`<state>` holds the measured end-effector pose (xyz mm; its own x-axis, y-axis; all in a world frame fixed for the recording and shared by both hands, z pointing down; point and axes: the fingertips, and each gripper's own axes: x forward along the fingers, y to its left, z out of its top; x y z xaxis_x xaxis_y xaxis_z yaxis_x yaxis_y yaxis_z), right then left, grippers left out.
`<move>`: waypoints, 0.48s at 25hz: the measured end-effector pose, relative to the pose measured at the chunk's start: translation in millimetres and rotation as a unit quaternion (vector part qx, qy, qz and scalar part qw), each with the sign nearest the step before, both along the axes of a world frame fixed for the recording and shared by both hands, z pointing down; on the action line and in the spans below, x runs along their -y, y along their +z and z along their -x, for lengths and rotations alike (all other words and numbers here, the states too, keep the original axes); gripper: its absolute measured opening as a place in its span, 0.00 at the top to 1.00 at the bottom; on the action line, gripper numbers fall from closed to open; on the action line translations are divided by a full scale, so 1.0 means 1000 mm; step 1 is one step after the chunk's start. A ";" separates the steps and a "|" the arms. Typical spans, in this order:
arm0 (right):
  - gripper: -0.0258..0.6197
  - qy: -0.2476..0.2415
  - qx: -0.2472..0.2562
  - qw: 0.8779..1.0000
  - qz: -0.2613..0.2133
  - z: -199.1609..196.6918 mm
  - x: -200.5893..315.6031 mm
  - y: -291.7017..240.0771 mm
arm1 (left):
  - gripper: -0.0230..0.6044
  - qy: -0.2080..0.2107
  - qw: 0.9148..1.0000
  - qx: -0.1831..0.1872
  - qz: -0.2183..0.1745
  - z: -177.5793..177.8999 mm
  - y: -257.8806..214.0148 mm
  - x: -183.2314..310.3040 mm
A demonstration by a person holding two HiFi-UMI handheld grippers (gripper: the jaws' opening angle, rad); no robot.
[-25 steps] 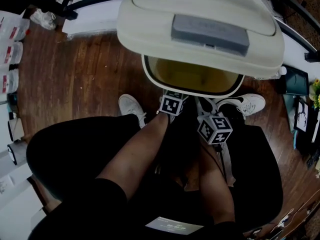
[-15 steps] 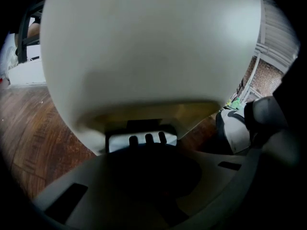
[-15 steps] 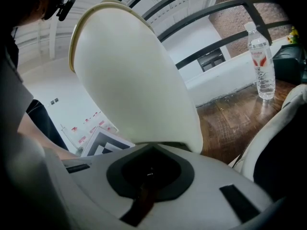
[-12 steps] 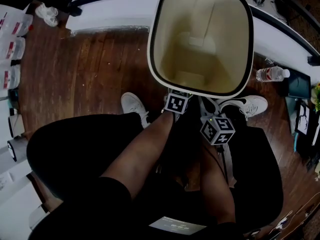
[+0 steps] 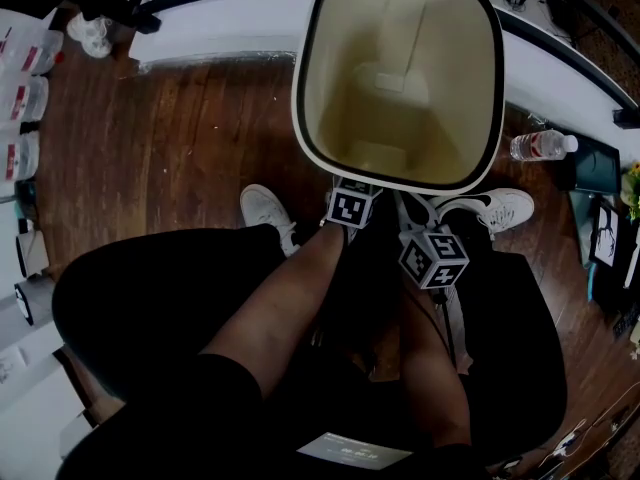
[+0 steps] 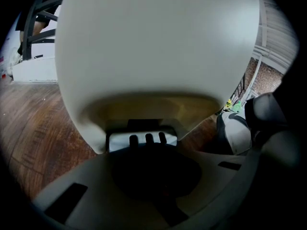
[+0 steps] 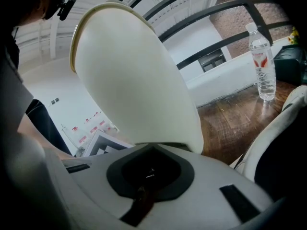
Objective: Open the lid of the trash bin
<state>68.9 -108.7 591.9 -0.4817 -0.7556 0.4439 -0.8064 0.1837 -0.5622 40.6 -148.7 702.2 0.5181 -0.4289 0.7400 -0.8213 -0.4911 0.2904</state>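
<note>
While left tool (image 5: 351, 204) and right tool (image 5: 430, 255) sit closed, the cream trash bin (image 5: 399, 181) gapes open, dark-rimmed.

Some kind of indoor loft or studio space, hard to pin down more than that. There's a dark wood plank floor (image 5: 180, 138), a low white ledge (image 5: 220, 23) with black metal railing (image 7: 230, 45) above it, and a brick wall (image 7: 240, 20) beyond. A water bottle (image 5: 538, 146) lies on the floor, and white packs with red labels (image 5: 25, 98) are along one side.
</note>
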 end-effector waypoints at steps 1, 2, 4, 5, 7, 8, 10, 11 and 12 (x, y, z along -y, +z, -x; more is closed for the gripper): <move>0.94 0.000 0.000 1.000 0.001 0.000 0.000 0.000 | 0.90 0.000 1.000 0.000 -0.001 0.000 0.000 0.000; 0.94 0.000 0.000 1.000 0.001 0.000 -0.001 0.000 | 0.90 0.000 1.000 -0.001 -0.002 0.000 0.000 0.000; 0.94 -0.002 0.000 1.000 0.002 0.000 -0.001 0.001 | 0.90 -0.001 1.000 0.000 -0.004 0.000 -0.001 0.000; 0.94 -0.002 0.000 1.000 0.002 0.000 -0.001 0.000 | 0.90 -0.001 1.000 0.000 -0.005 0.000 -0.001 0.000; 0.94 -0.003 0.000 1.000 0.000 0.000 0.000 -0.002 | 0.90 -0.002 1.000 0.000 -0.006 0.000 -0.001 0.000; 0.94 -0.002 0.000 1.000 0.000 -0.001 0.001 -0.002 | 0.90 -0.002 1.000 -0.002 -0.006 -0.001 -0.002 -0.001; 0.94 0.001 0.001 1.000 0.000 -0.002 0.000 -0.004 | 0.90 -0.002 1.000 -0.004 -0.007 -0.001 -0.003 -0.002; 0.94 0.002 0.001 1.000 0.000 -0.003 0.000 -0.004 | 0.90 -0.003 1.000 -0.005 -0.009 -0.002 -0.003 -0.002; 0.94 0.002 0.001 1.000 0.000 -0.003 0.000 -0.005 | 0.90 -0.003 1.000 -0.005 -0.012 -0.002 -0.004 -0.002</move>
